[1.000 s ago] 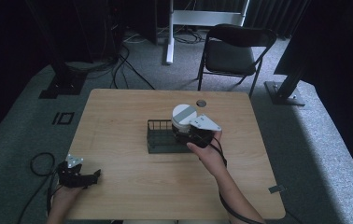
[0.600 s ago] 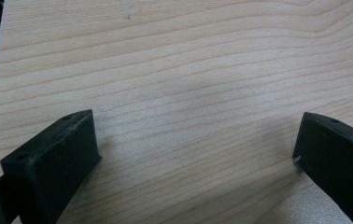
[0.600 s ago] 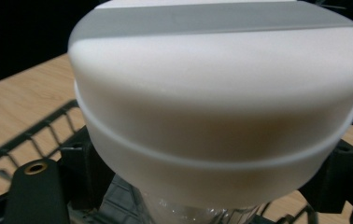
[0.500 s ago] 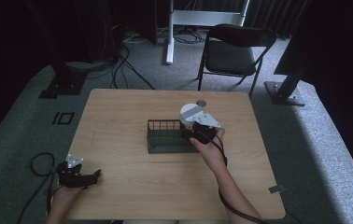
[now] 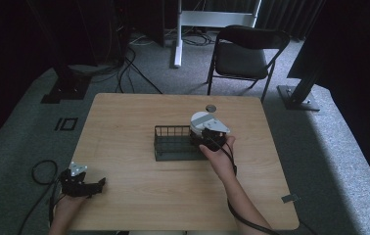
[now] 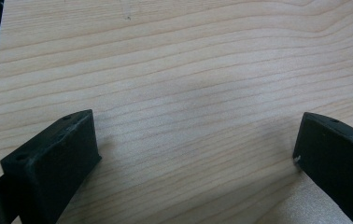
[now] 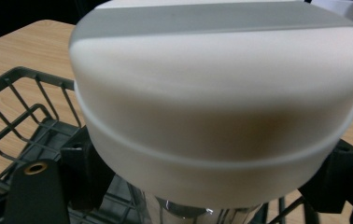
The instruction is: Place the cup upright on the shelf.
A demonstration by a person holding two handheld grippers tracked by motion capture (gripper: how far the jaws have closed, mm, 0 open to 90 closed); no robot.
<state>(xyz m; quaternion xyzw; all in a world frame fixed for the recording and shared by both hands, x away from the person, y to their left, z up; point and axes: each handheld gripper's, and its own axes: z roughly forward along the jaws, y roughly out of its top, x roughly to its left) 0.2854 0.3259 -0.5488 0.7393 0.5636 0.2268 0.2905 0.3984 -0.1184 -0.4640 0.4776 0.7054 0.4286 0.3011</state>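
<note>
A black wire basket [image 5: 173,145] stands at the middle of the wooden table [image 5: 124,122]. My right gripper [image 5: 208,138] hovers at the basket's right end, shut on a clear container with a wide white lid [image 5: 200,119]. In the right gripper view the lid [image 7: 221,93] looms close, the jaws press on the body below it, and the basket [image 7: 20,126] lies underneath to the left. My left gripper [image 5: 94,184] rests at the table's near left corner. Its jaws stand wide apart over bare wood [image 6: 195,116], with nothing between them.
A small dark round disc [image 5: 211,107] lies on the table behind the basket. A black folding chair [image 5: 244,54] stands beyond the far edge. Cables and stand bases sit on the grey floor at the left.
My right gripper has carried the white-lidded container a little to the right, toward the basket's right end. The left gripper has stayed put.
</note>
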